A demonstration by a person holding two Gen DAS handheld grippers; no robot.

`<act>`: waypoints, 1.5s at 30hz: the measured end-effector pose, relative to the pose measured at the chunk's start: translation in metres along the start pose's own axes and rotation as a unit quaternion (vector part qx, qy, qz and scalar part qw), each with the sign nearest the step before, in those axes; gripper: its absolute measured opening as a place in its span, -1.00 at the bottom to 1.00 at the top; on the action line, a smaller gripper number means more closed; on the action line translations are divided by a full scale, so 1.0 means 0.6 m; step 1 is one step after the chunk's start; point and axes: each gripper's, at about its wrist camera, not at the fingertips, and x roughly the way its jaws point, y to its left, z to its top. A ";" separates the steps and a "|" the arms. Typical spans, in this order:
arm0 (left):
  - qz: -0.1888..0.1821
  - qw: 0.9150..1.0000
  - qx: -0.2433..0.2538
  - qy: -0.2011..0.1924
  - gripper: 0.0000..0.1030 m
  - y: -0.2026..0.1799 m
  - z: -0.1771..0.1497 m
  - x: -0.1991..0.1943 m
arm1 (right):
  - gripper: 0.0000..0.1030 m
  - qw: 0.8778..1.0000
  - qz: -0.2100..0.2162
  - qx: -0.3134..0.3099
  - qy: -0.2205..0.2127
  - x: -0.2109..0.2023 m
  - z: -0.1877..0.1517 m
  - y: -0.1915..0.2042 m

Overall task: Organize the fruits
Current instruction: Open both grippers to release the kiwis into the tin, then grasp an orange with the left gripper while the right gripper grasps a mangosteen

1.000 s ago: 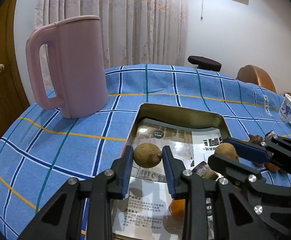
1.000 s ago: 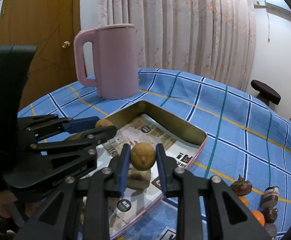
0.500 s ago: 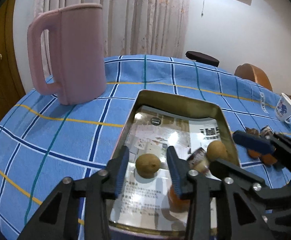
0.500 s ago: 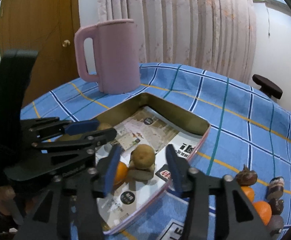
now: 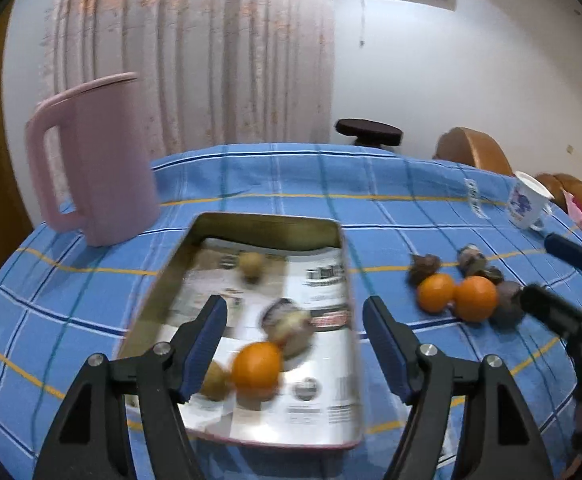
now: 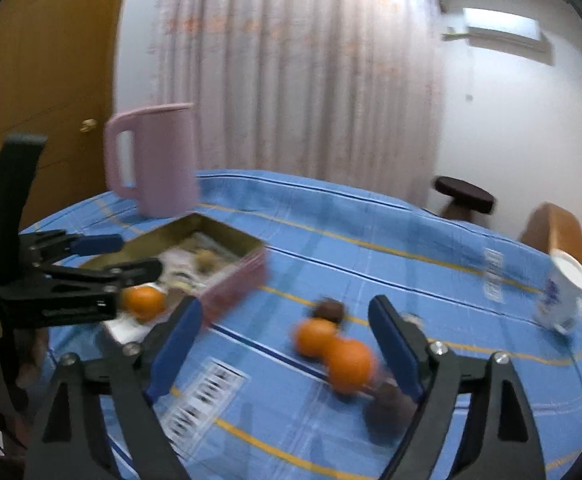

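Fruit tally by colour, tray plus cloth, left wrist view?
Oranges: 3 – one in the tray, two on the cloth
Tan-brown fruits in the tray: 3
Dark fruits on the cloth: about 4, blurred
Total: about 10

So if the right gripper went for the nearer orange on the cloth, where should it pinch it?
Probably across the widest middle of the nearer orange, coming from above. It is round, so any axis would do, but the other orange touches its far left and a dark fruit sits near right. The right gripper, open, should straddle the free sides.
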 end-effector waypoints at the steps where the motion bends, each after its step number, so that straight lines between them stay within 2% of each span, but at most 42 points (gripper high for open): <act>1: -0.006 1.000 0.006 0.004 0.39 -0.015 -0.001 0.006 | 0.77 1.000 -0.016 0.004 0.005 -0.005 -0.007 -0.018; 4: -0.016 1.000 0.016 0.009 0.39 -0.043 -0.002 0.016 | 0.78 0.998 -0.060 0.009 0.029 -0.009 -0.026 -0.061; 7: -0.026 0.999 0.026 0.013 0.39 -0.068 -0.003 0.023 | 0.78 0.995 -0.074 0.028 0.052 -0.002 -0.040 -0.096; 11: -0.029 0.999 0.039 0.019 0.39 -0.091 -0.004 0.033 | 0.78 0.994 -0.061 0.044 0.077 0.016 -0.054 -0.116; 20: -0.028 0.998 0.052 0.027 0.39 -0.110 0.000 0.046 | 0.77 0.992 -0.044 0.040 0.108 0.055 -0.067 -0.111; 25: -0.033 0.997 0.059 0.032 0.39 -0.122 -0.003 0.055 | 0.61 0.990 -0.038 0.053 0.126 0.072 -0.068 -0.123; 27: -0.032 0.997 0.062 0.033 0.39 -0.126 -0.004 0.058 | 0.45 0.989 -0.026 0.056 0.137 0.081 -0.069 -0.124; 30: -0.037 0.997 0.062 0.036 0.39 -0.133 -0.004 0.060 | 0.37 0.987 -0.006 0.061 0.150 0.091 -0.071 -0.125; 34: -0.044 0.996 0.064 0.035 0.39 -0.143 -0.002 0.058 | 0.14 0.983 0.035 0.089 0.155 0.094 -0.077 -0.136; 35: -0.046 0.996 0.065 0.035 0.39 -0.147 -0.002 0.058 | 0.03 0.982 0.045 0.091 0.156 0.093 -0.078 -0.136; 36: -0.048 0.996 0.066 0.034 0.39 -0.150 -0.001 0.058 | 0.01 0.982 0.047 0.089 0.157 0.093 -0.079 -0.133; 41: -0.063 0.995 0.070 0.030 0.39 -0.169 -0.001 0.055 | 0.01 0.988 0.012 0.068 0.136 0.075 -0.075 -0.118; 45: -0.071 0.995 0.070 0.030 0.39 -0.187 -0.001 0.060 | 0.01 0.989 -0.025 0.092 0.111 0.058 -0.074 -0.135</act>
